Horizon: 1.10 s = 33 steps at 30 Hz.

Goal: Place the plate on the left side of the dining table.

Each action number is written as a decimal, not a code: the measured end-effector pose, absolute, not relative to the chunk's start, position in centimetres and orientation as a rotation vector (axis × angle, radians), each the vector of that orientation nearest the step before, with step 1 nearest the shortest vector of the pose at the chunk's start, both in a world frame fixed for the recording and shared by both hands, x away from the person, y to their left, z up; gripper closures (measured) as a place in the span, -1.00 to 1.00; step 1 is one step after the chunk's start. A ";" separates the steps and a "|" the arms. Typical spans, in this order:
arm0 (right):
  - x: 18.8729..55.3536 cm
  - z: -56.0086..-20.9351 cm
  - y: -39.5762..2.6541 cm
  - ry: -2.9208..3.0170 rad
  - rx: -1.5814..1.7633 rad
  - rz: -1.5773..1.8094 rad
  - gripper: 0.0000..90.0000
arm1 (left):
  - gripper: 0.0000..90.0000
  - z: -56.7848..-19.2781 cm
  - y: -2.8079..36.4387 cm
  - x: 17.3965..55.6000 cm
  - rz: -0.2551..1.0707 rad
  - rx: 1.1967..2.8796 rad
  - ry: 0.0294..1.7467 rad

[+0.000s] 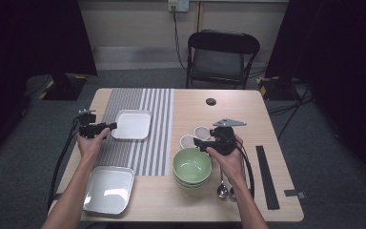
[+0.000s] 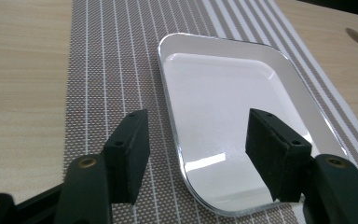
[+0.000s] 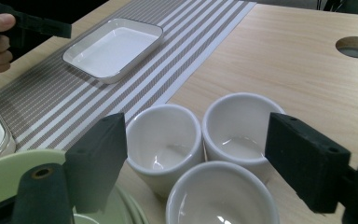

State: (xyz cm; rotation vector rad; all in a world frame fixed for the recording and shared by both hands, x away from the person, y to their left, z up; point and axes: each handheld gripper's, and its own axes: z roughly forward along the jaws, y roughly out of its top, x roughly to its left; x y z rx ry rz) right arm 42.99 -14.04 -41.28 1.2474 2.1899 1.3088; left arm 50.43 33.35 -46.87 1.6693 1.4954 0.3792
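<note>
Far left of the high view: left gripper (image 1: 110,126) held at the near-left corner of a white square dish (image 1: 132,124), jaws spread apart, nothing clamped. Seen along its own jaws, the same gripper (image 2: 196,156) straddles the dish's (image 2: 233,126) near corner without pressing it; one pad (image 2: 133,149) hangs over the striped mat (image 2: 107,79) at 9 o'clock of that corner, the other (image 2: 272,149) over the dish floor at 3 o'clock. Dish flat on the mat (image 1: 140,129), upright, empty. At 6 o'clock of it, near the table's (image 1: 252,114) front edge, a second white dish (image 1: 108,189), partly on the mat. Further right, stacked green bowls (image 1: 192,167) just off the mat's right edge. At 12 o'clock of the bowls, small white cups (image 1: 194,136) clustered together, touching or nearly so. Right gripper (image 1: 198,141) beside them, jaws wide apart; in its own view (image 3: 196,158) three cups (image 3: 165,140) between the pads, none pinched. At 5 o'clock of the bowls, two spoons (image 1: 223,190). Far right, a dark strip (image 1: 267,176) along the table's edge.
</note>
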 end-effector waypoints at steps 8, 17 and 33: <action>42.3 -41.3 -14.6 2.216 1.230 1.326 -0.30 | -0.02 -45.9 33.1 48.1 0.413 1.687 1.410; 40.9 -41.2 -15.0 2.267 1.156 1.366 0.02 | 0.04 -44.2 32.3 45.0 0.325 1.636 1.277; 39.9 -41.3 -15.7 2.272 1.105 1.421 0.72 | -0.01 -42.7 30.8 39.7 0.456 1.793 1.087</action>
